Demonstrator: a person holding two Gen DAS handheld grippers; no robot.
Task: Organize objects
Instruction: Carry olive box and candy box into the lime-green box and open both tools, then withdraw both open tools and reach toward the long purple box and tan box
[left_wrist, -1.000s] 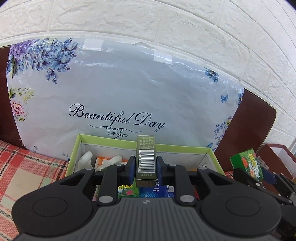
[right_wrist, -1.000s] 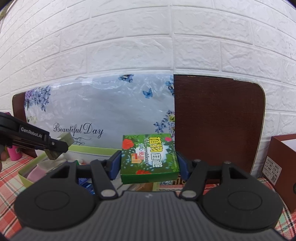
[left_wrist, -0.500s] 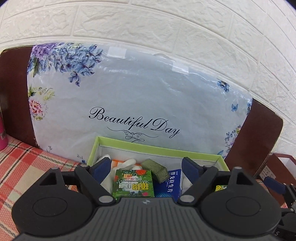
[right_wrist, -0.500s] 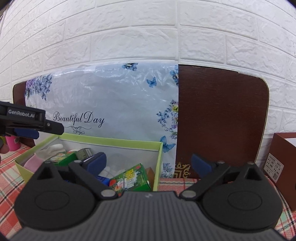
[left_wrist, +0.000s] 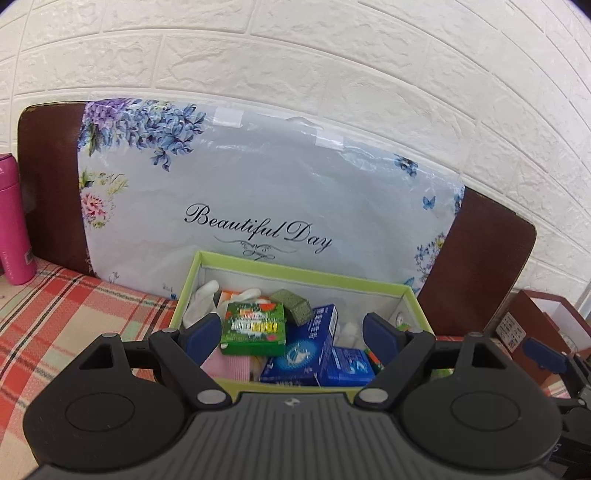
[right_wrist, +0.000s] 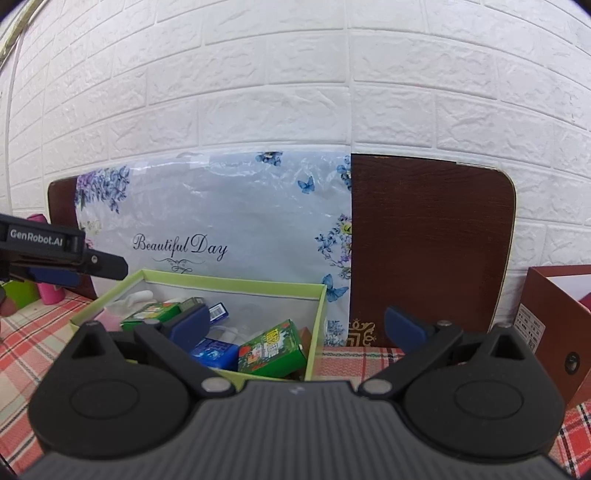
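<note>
A lime-green open box (left_wrist: 303, 271) (right_wrist: 236, 283) sits on the checked cloth against a floral bag. Inside it lie an olive-green small carton (left_wrist: 291, 305), a green carton (left_wrist: 255, 328), blue cartons (left_wrist: 308, 350) and white items. A second green carton (right_wrist: 271, 349) leans in the box's right part. My left gripper (left_wrist: 291, 332) is open and empty above the box's near side. My right gripper (right_wrist: 295, 326) is open and empty over the box's right end.
A floral "Beautiful Day" bag (left_wrist: 258, 206) leans on a brown board (right_wrist: 432, 243) against the white brick wall. A pink bottle (left_wrist: 13, 221) stands far left. A red-brown box (right_wrist: 557, 321) stands at the right. The left gripper shows in the right wrist view (right_wrist: 66, 258).
My left gripper let go of the olive carton and my right gripper let go of the green carton; both now lie in the box. Both grippers opened and drew back.
</note>
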